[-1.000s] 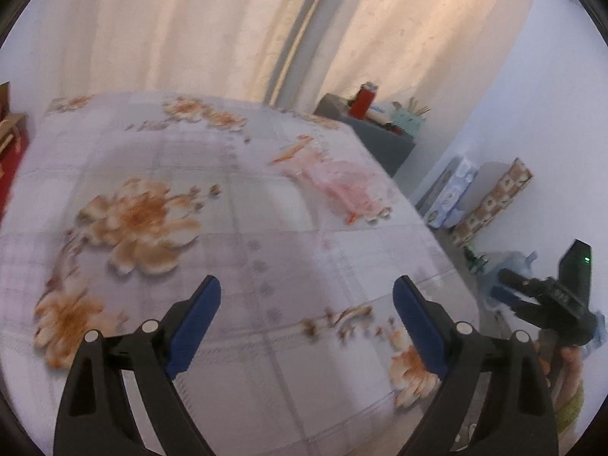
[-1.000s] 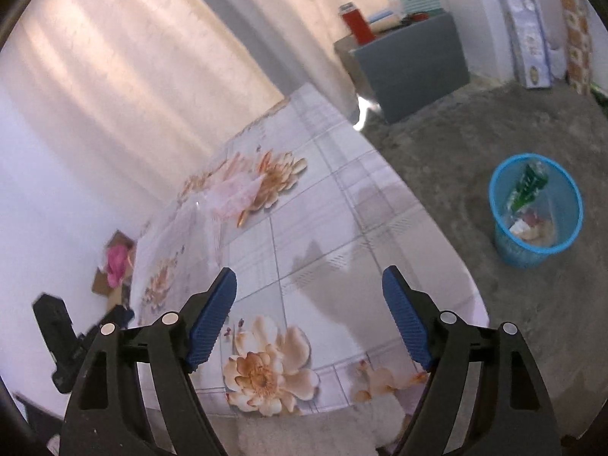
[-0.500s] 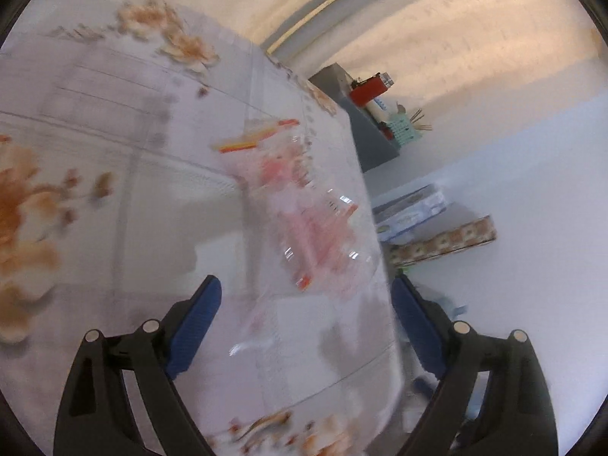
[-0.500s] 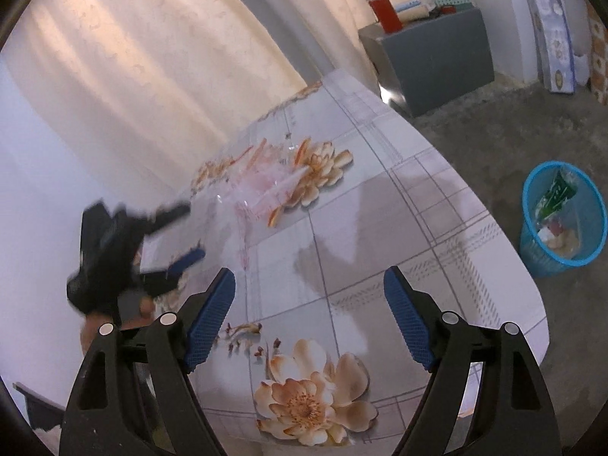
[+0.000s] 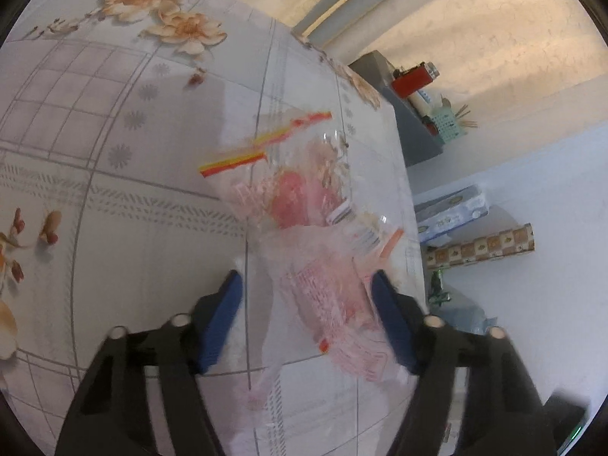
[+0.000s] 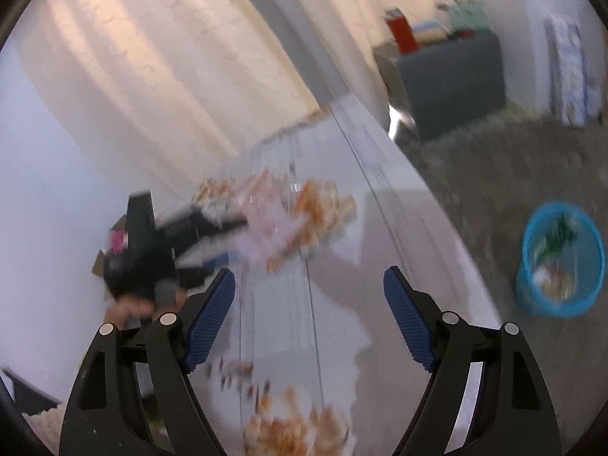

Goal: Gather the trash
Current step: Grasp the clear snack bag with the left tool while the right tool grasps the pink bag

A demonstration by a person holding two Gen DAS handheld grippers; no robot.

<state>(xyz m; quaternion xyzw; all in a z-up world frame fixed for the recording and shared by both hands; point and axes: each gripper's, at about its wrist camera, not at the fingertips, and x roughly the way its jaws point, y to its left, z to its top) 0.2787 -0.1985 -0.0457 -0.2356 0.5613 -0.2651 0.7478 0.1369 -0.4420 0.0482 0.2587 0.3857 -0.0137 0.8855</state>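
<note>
Clear plastic, printed pink and edged with a red-and-yellow strip, is lying crumpled on the flower-patterned cloth of the bench [image 5: 114, 228], near its far edge: this plastic bag [image 5: 304, 228] is reaching down between the blue-padded fingers [image 5: 222, 323] of the left hand-held gripper [image 5: 307, 319], which are standing spread to either side of its lower end, the right pad close against the plastic; whether they are touching it is not clear through the blur. In the right wrist view, the same left hand-held gripper is showing as a black shape pointing at the bag from the left, held in a person's hand [image 6: 133, 306]. The right hand-held gripper [image 6: 309, 319] is hovering over the bench with its fingers wide apart and nothing between them. On the grey floor to the right, a blue wastebasket [image 6: 562, 300] is standing well apart from the bench, already holding several wrappers. Behind it, a grey cabinet [image 6: 456, 83] is carrying a red container [image 6: 399, 32] against pale curtains [image 6: 152, 57].
</note>
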